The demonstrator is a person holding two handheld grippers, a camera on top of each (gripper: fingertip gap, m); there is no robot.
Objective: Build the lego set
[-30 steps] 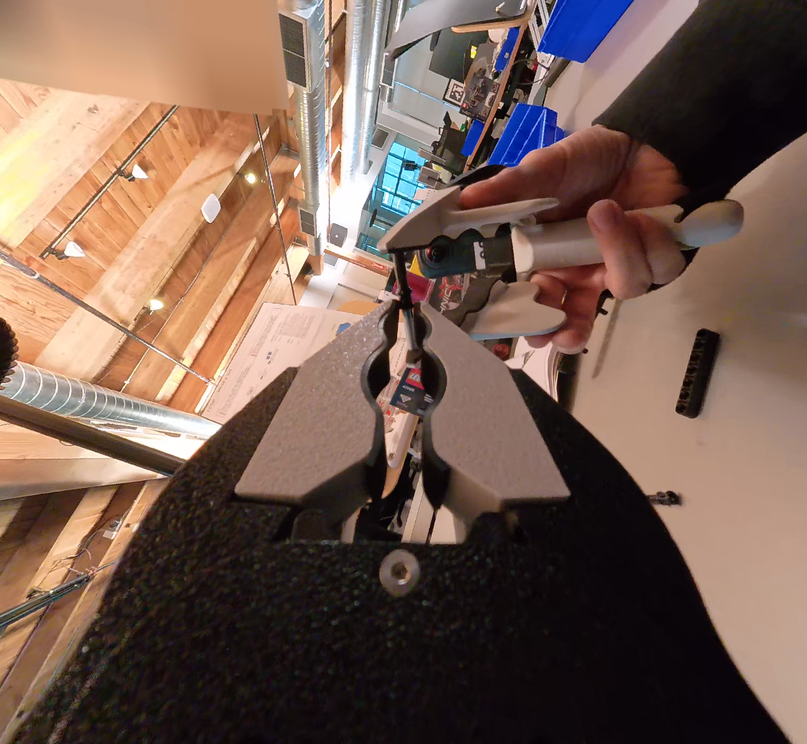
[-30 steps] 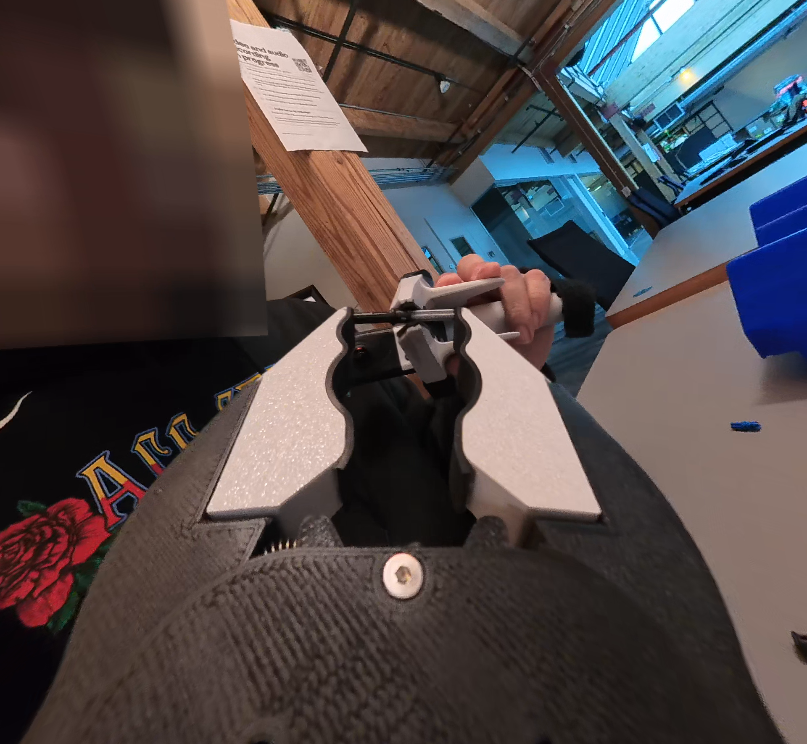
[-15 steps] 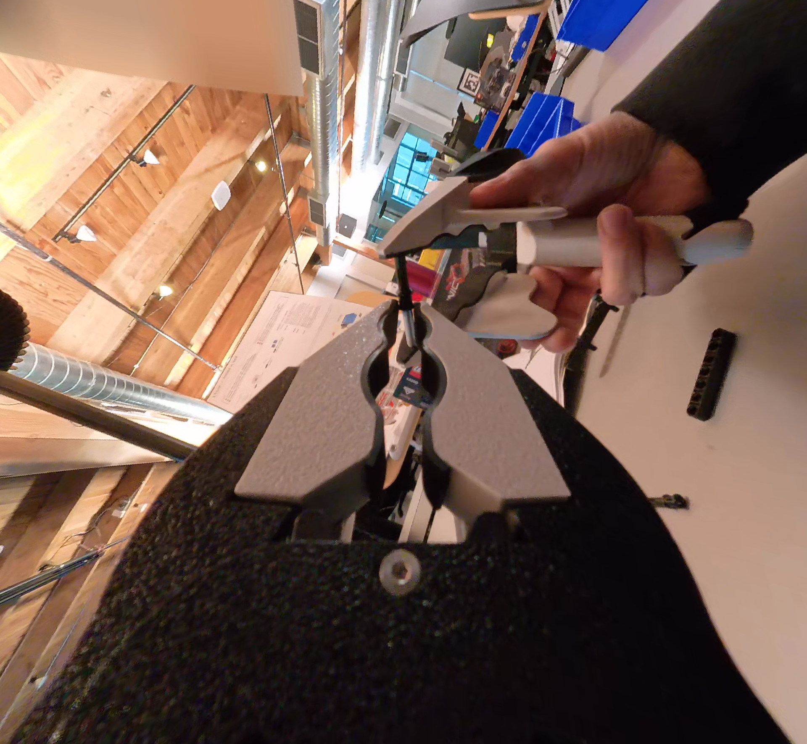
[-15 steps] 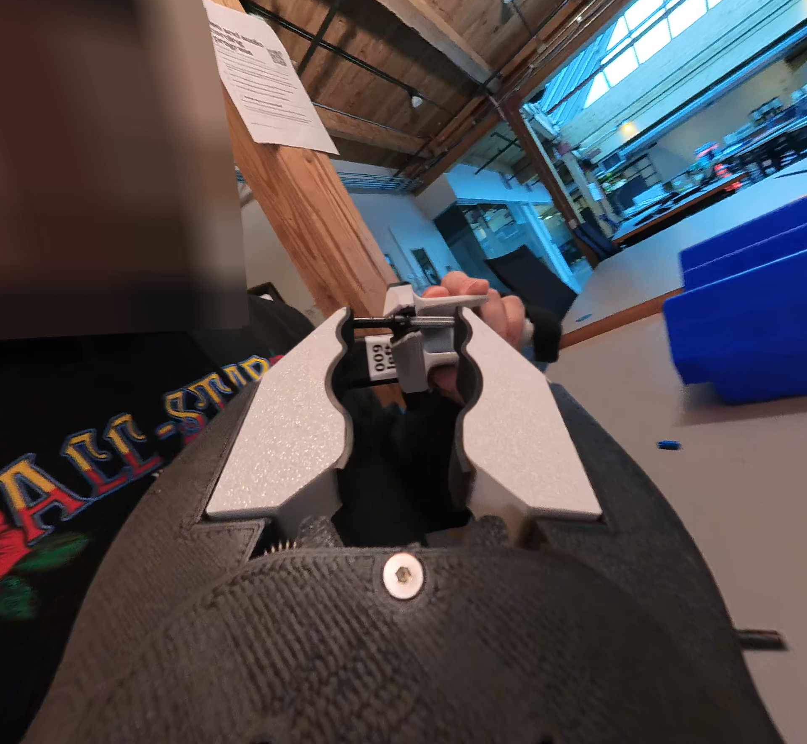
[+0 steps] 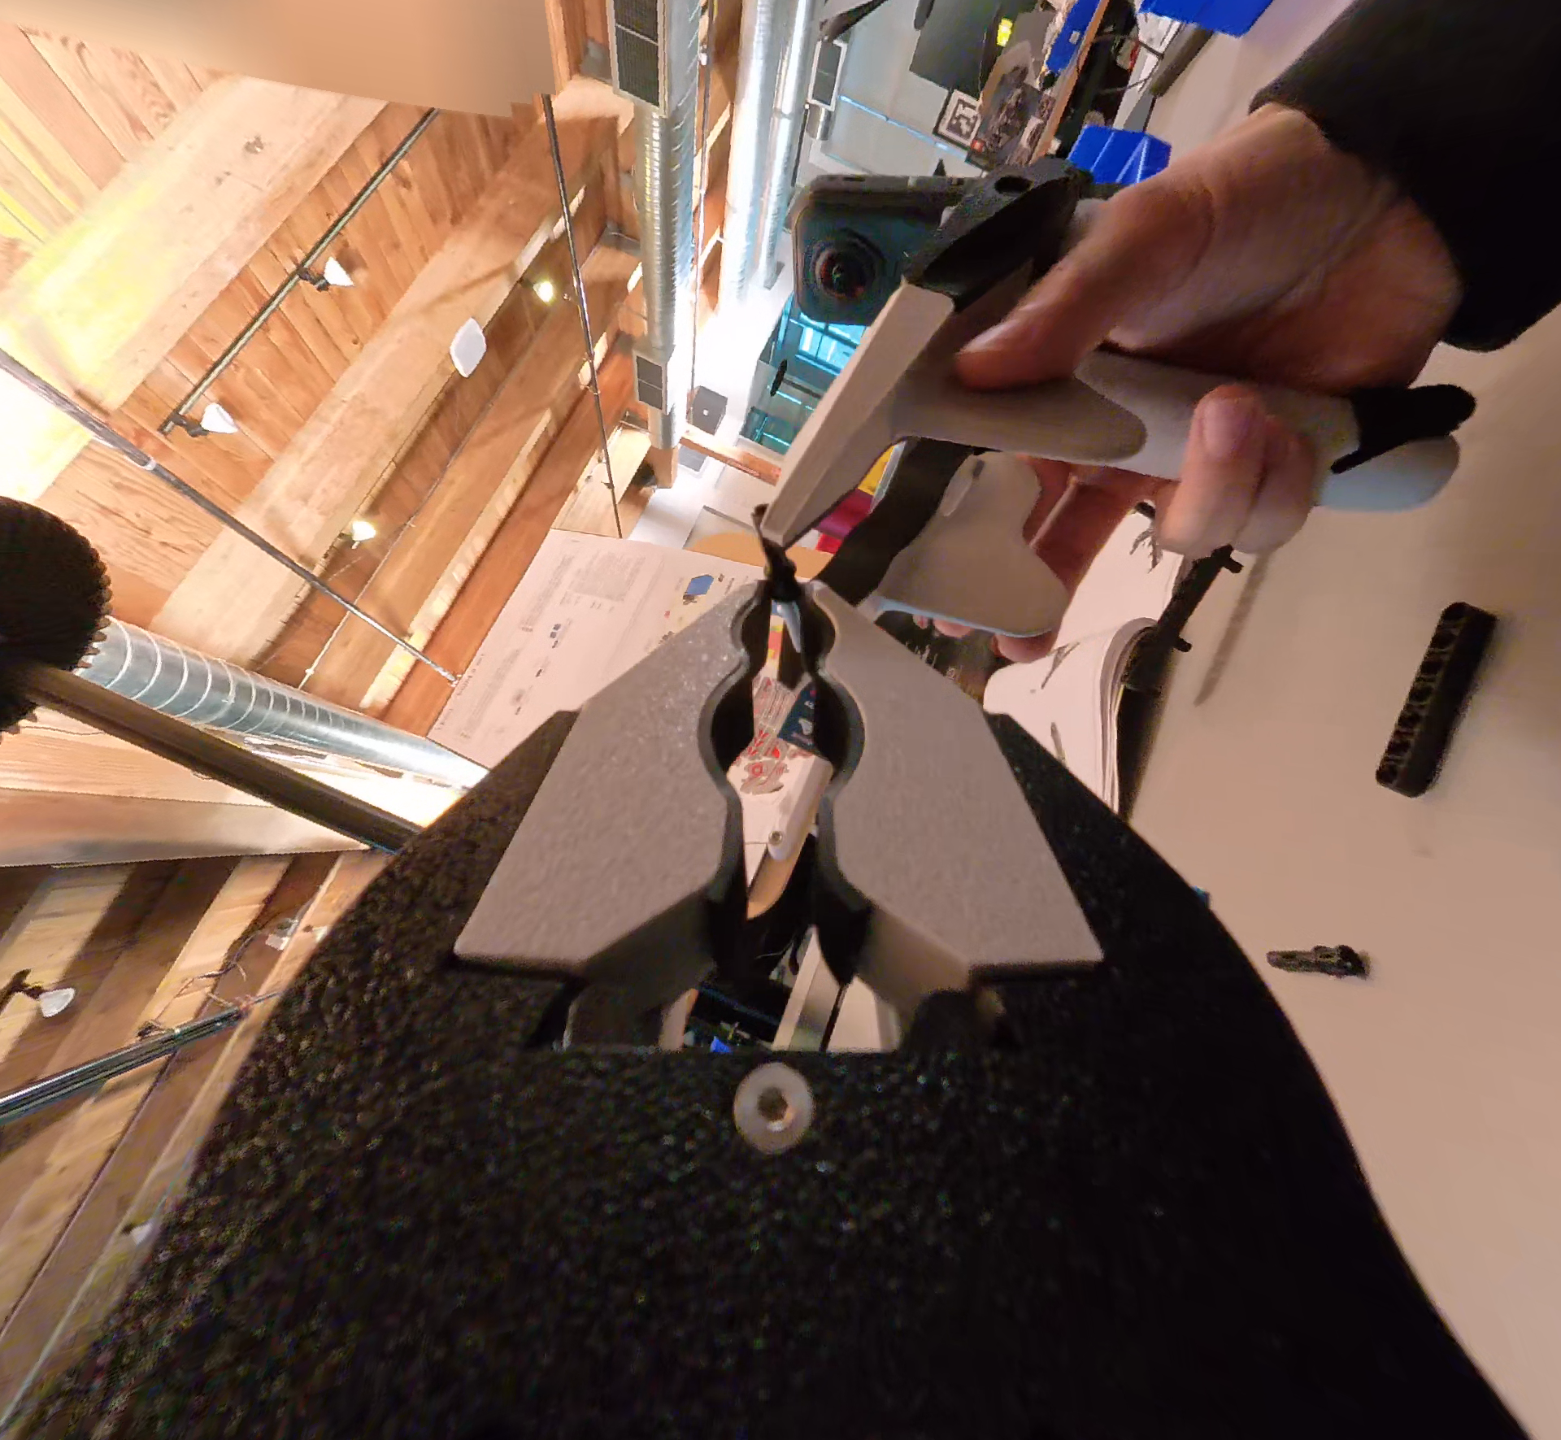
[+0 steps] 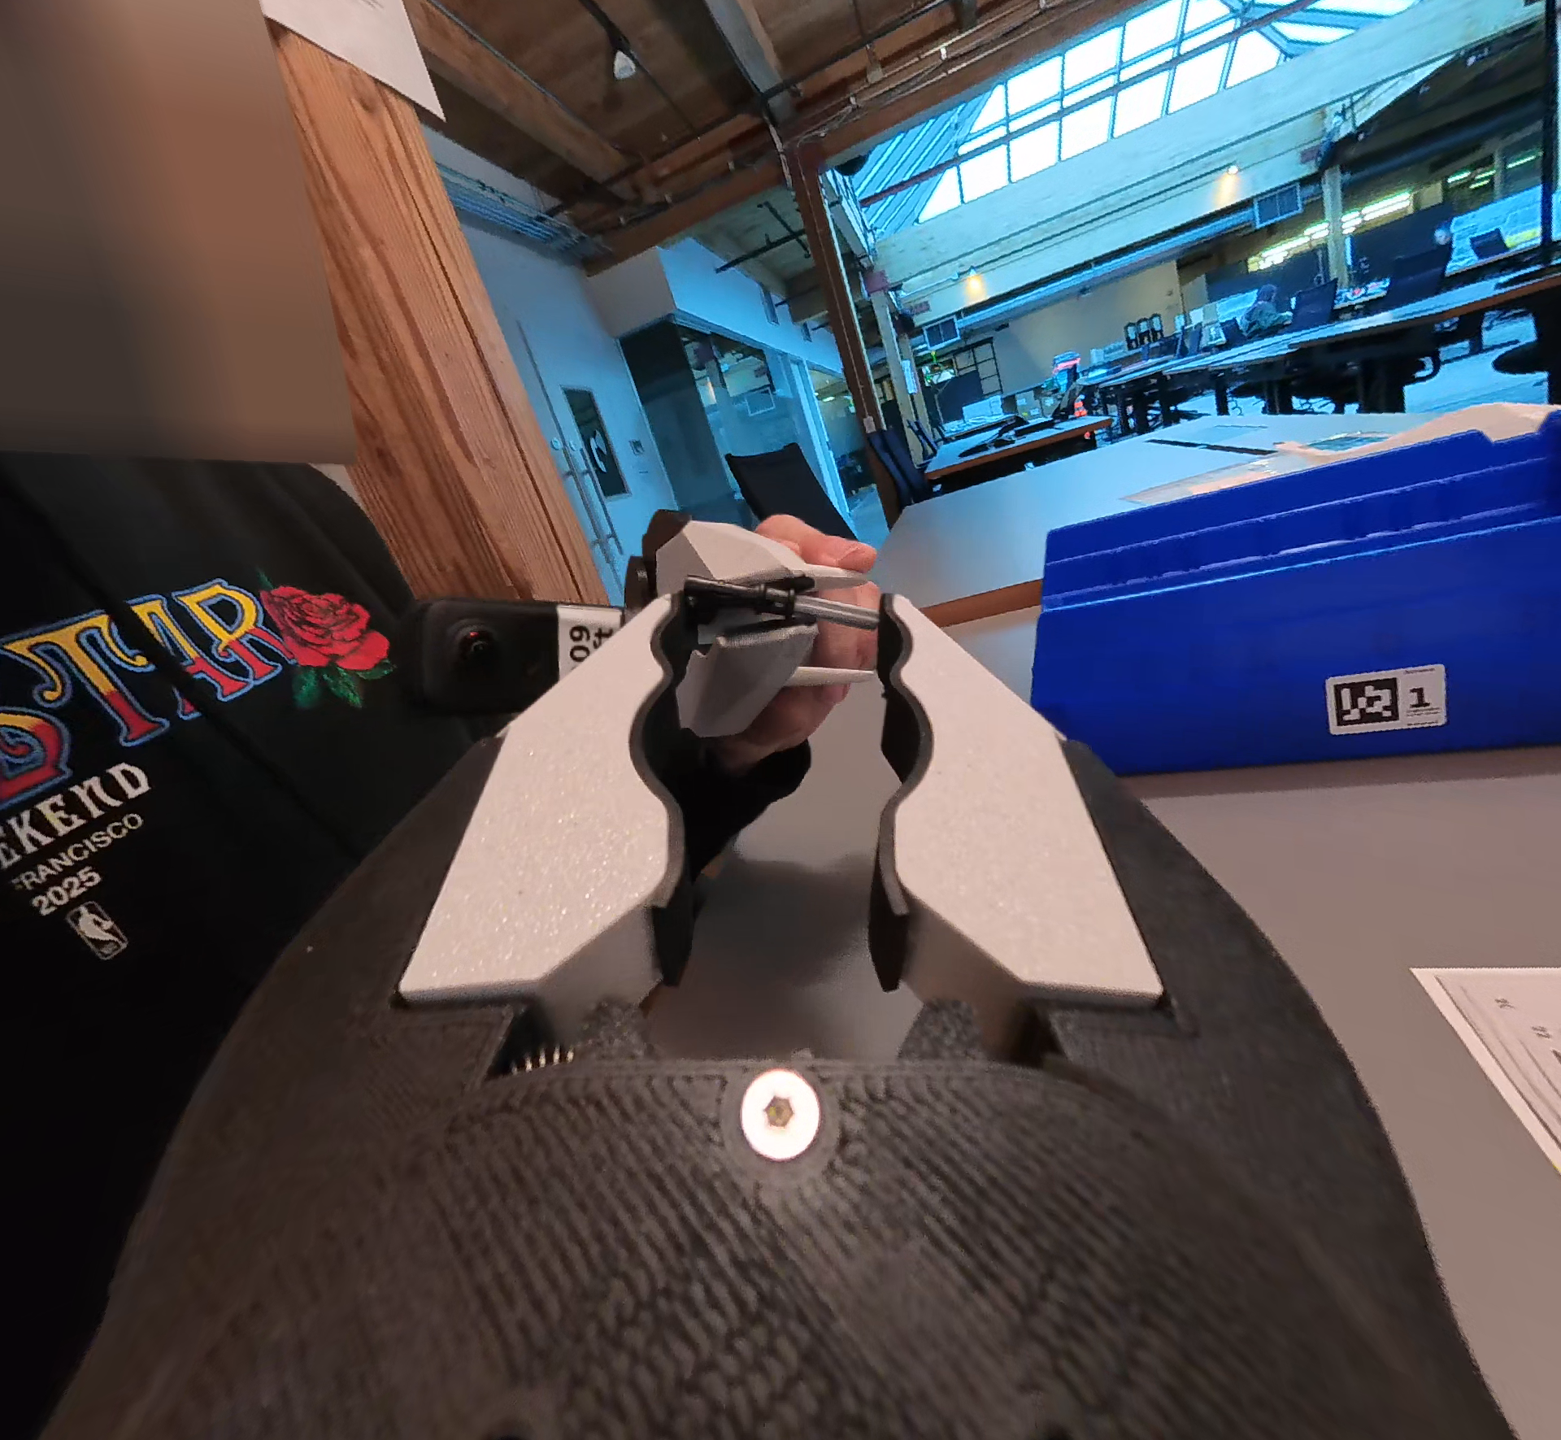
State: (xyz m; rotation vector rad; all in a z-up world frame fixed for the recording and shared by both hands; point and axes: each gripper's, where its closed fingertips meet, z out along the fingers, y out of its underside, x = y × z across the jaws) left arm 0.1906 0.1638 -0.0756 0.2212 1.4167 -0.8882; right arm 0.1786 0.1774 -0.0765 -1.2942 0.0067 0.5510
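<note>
My left gripper (image 5: 781, 610) is shut on a thin rod piece (image 5: 775, 576) with a black end and a grey end, held in the air. My right gripper (image 6: 777, 614) is open, and the rod (image 6: 743, 595) lies crosswise between its fingertips. In the left wrist view the right gripper (image 5: 824, 563), held by a hand, has one fingertip (image 5: 773, 525) touching the rod's black end. In the right wrist view the left gripper (image 6: 743, 618) sits just beyond my right fingers, with its camera to the left.
A black lego beam (image 5: 1436, 698) and a small black part (image 5: 1318, 960) lie on the white table (image 5: 1394, 1146). A booklet (image 5: 1090, 673) lies behind the hand. Blue bins (image 6: 1301, 614) stand at the right. A paper sheet (image 6: 1512, 1053) lies near right. The person's torso is to the left. Only a small space, under 4 cm, lies between the two pairs of fingers. The black lego beam (image 5: 1436, 698) is about equally far from each gripper, around 20 cm.
The right gripper has come closer to the left one and turned, so its camera now shows. The right view has swung toward the table and bins. The left gripper still holds the rod.
</note>
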